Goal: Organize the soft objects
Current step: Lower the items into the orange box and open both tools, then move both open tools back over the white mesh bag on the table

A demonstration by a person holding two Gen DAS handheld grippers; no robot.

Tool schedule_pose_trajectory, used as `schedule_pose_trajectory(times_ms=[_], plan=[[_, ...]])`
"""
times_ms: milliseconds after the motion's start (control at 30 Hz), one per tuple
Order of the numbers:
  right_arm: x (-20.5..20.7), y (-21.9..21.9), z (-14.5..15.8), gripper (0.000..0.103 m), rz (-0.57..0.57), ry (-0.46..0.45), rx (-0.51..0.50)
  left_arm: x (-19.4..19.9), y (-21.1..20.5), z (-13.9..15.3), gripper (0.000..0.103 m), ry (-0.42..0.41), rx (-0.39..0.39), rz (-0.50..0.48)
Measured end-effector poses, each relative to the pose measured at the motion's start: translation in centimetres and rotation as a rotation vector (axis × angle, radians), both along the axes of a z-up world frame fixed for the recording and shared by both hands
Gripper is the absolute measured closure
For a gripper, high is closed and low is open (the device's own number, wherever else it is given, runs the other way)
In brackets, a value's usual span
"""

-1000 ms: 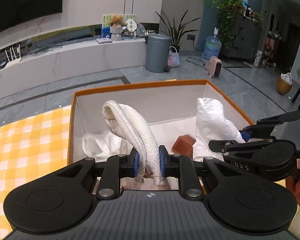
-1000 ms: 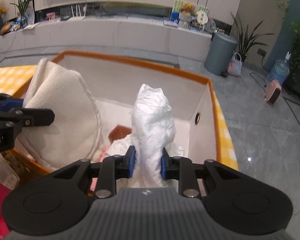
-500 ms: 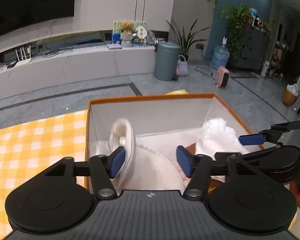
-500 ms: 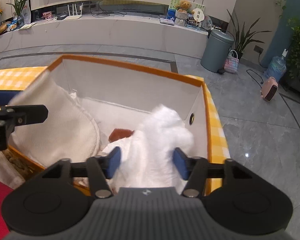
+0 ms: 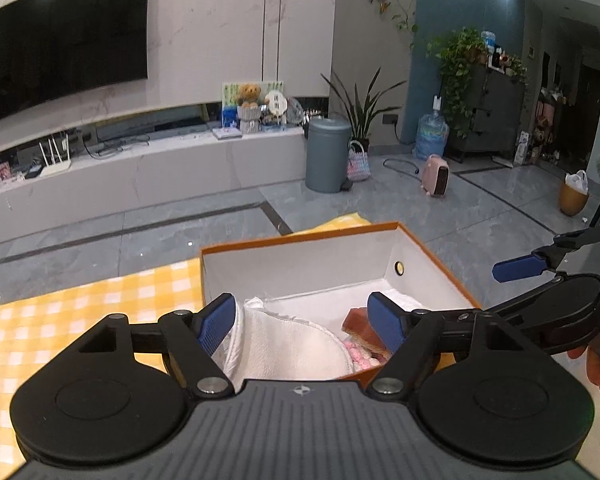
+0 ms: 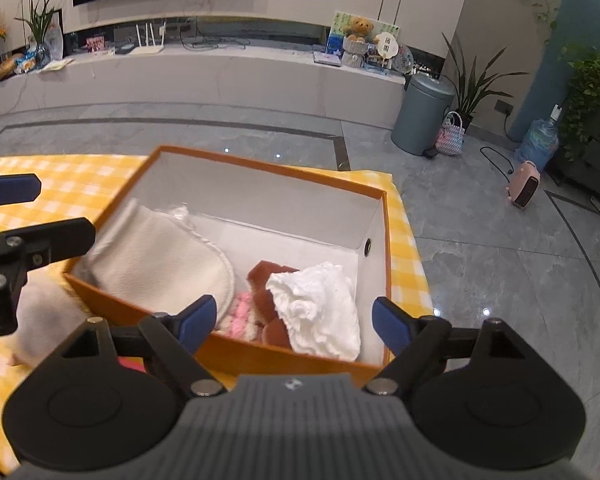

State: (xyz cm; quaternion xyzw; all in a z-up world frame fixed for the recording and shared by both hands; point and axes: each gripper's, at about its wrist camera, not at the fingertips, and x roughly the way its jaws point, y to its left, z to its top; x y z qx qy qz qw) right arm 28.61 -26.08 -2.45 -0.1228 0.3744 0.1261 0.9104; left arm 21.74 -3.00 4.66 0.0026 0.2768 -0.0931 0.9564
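The cream quilted fabric pad with a stitched rounded edge (image 6: 160, 264) lies slumped against the left side inside the orange cardboard box with white lining (image 6: 296, 178), and the crumpled white fluffy cloth (image 6: 320, 308) sits at the right near corner, partly over a rust-brown plush piece (image 6: 266, 274) and a pink-and-white knitted item (image 6: 240, 314). All of these look light and limp: they should fold and sag under any lift, so a pinch on a bunched fold or the stitched rim would likely hold better than a flat face, and nothing here seems fragile or slippery. The left claw (image 5: 302, 322) hangs above the near edge of the box with its jaws opening, the pad below them but not pressed. The right claw (image 6: 288, 322) is likewise opening wide over the white cloth, pinching nothing. Outside the box, on the yellow-and-white checked counter (image 6: 80, 184), a pale fuzzy soft object (image 6: 44, 320) lies just beside the near wall, probably the next to be stowed. Beyond is grey tiled floor (image 6: 500, 248) and a grey pedal bin (image 6: 422, 114).
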Motion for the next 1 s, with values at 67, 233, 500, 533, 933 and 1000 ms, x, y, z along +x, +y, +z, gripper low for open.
schedule_pose_trajectory(times_ms=[67,233,500,533,933,1000], plan=[[-1.6,0.0,0.7,0.018,0.009,-0.008,0.020,-1.2,0.3,0.5,0.015,-0.020,-0.010,0.009],[-6.3,0.3,1.8,0.014,0.027,-0.043,0.080,-4.5,0.9,1.2,0.015,-0.066,-0.045,0.012],[-14.0,1.1,0.8,0.014,-0.041,-0.144,0.188,-9.3,2.0,0.6,0.015,-0.149,-0.061,0.032],[-15.0,1.2,0.4,0.014,-0.056,-0.154,0.209,-9.8,2.1,0.5,0.015,-0.160,-0.057,0.038],[-23.3,3.6,-4.6,0.014,-0.188,-0.272,0.248,-14.6,5.0,-3.2,0.015,-0.160,-0.073,0.100],[-23.7,4.1,-5.5,0.014,-0.179,-0.260,0.247,-14.9,5.4,-3.9,0.015,-0.142,-0.078,0.104]])
